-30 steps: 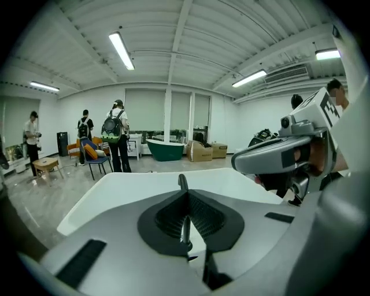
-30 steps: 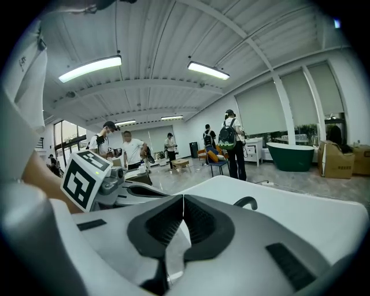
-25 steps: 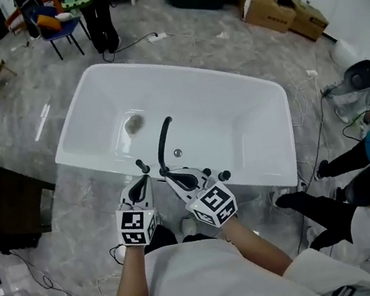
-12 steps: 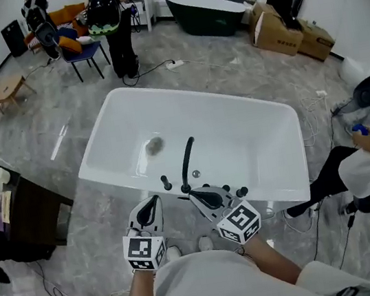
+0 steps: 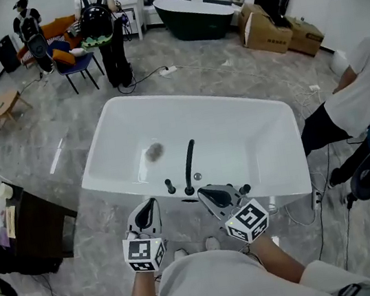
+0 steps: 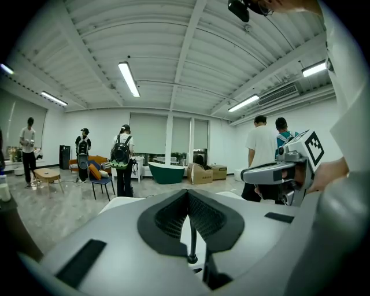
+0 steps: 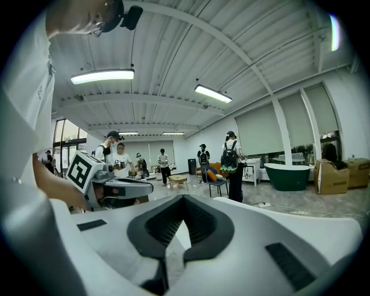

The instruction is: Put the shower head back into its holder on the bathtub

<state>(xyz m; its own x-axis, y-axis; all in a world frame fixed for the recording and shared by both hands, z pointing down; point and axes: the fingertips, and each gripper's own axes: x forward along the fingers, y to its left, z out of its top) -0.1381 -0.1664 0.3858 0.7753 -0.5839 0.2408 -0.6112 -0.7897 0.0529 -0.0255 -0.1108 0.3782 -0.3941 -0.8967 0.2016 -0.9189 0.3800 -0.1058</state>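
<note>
Head view: left claw (image 5: 153, 201) and right claw (image 5: 201, 190) — both closed, empty — hover beside the white rectangular bathtub (image 5: 266, 131), near its curved black spout (image 5: 189, 164).

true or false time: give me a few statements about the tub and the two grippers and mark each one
1. The bathtub nearest the person is white. True.
2. The left gripper has its jaws wide open. False: they are together, with nothing between them.
3. A black curved spout rises from the tub's near rim. True.
4. The right gripper reaches over the tub's far rim. False: it is at the near rim, just right of the spout's base.
5. A dark green tub stands on the floor at the back of the room. True.
</note>
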